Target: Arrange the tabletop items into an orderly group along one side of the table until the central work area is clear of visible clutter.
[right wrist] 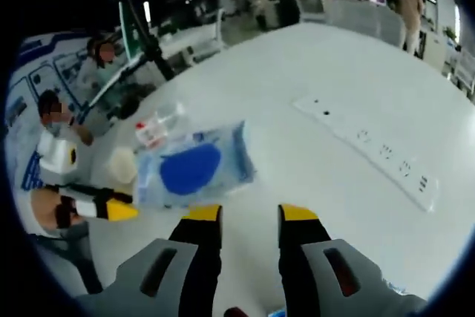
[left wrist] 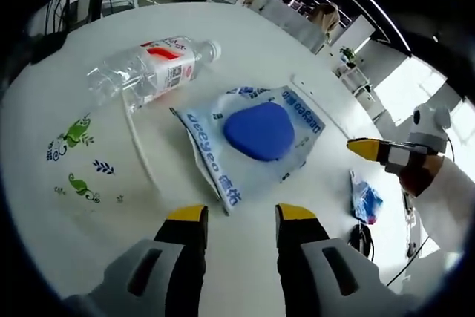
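Note:
A clear plastic bottle with a red-and-white label lies on its side on the white table. Beside it lies a blue-printed plastic packet holding a rounded blue item. My left gripper is open just short of the packet's near edge, nothing between its jaws. My right gripper comes in from the right, past the packet's far corner. In the right gripper view my right gripper is open and empty, the packet and bottle ahead to its left, and the left gripper beyond.
A thin white stick lies between bottle and packet. A white power strip lies flat on the table. A small blue wrapper sits near the table edge. Green decals mark the tabletop. People sit at desks behind.

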